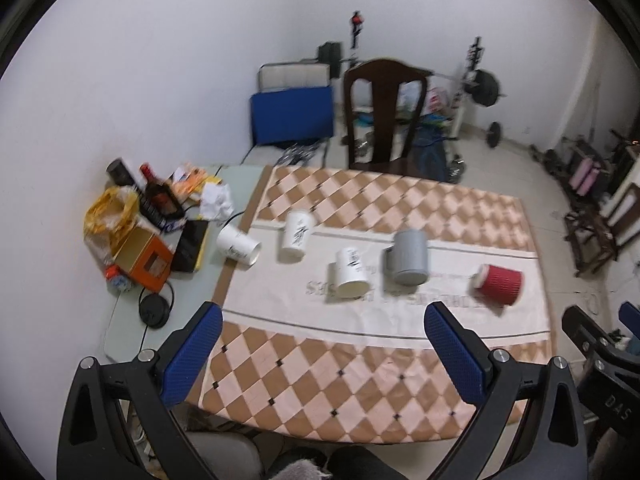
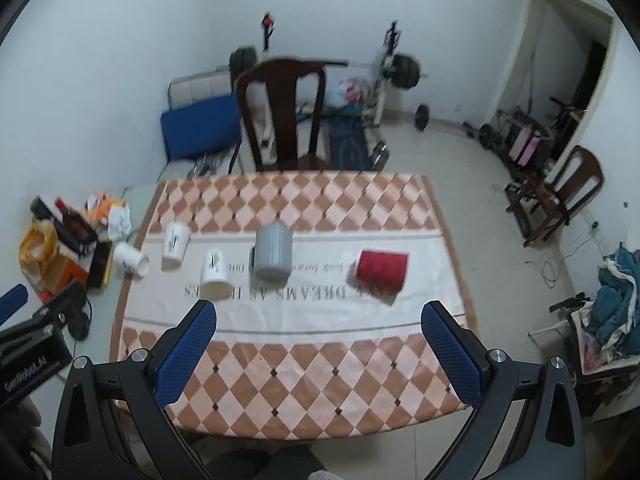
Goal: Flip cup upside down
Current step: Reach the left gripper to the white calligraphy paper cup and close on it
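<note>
Several cups stand in a row on the cloth's white band. From left: a white paper cup (image 1: 239, 247) lying on its side at the cloth's left edge, two white cups (image 1: 296, 233) (image 1: 350, 273), a grey ribbed mug (image 1: 410, 257) with a handle, and a red ribbed cup (image 1: 498, 282). The same row shows in the right wrist view: white cups (image 2: 131, 259) (image 2: 175, 245) (image 2: 215, 272), grey mug (image 2: 273, 257), red cup (image 2: 381, 270). My left gripper (image 1: 322, 314) and right gripper (image 2: 319, 312) are open and empty, above the table's near half, short of the cups.
A checkered cloth (image 1: 360, 384) covers the table. Clutter lies at its left: a yellow bag (image 1: 105, 216), an orange box (image 1: 145, 260), a bottle (image 1: 157, 196), a black disc with cable (image 1: 154, 312). A dark wooden chair (image 1: 382, 116) stands behind the table.
</note>
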Motion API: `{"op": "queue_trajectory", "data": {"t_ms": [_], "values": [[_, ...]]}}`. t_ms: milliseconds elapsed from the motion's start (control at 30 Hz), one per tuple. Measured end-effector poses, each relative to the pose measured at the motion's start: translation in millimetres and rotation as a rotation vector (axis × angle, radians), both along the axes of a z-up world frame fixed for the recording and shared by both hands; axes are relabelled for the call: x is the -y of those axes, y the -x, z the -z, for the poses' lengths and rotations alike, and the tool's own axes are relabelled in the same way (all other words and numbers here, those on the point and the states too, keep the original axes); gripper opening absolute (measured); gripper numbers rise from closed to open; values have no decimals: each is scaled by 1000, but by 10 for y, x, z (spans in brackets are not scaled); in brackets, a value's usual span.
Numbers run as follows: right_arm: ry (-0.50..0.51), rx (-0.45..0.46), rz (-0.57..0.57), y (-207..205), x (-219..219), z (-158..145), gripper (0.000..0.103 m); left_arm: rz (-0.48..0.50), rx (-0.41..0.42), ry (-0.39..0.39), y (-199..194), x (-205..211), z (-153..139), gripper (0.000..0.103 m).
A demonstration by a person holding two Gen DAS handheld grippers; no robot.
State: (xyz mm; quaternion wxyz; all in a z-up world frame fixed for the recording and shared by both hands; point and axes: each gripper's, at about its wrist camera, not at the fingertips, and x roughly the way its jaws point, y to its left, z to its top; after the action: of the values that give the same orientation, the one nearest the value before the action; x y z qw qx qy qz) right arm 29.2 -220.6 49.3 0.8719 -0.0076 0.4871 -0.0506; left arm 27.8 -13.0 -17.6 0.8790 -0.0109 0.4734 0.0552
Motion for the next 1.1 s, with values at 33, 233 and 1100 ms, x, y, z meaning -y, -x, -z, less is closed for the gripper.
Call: {"op": "queue_trajectory", "data": {"t_ms": [33,233,1100], "values": [[0,-26,-9,-54,12,182,103,-17,-18,-13,-41,-37,110,103],[30,-163,-49,-455,-125,1218,103,-82,-133,-93,-361,-278,820,103],[-13,-591,194,-1490,-544,3565,88,90,-415,54,-2605,-1099,2584,93]]}}
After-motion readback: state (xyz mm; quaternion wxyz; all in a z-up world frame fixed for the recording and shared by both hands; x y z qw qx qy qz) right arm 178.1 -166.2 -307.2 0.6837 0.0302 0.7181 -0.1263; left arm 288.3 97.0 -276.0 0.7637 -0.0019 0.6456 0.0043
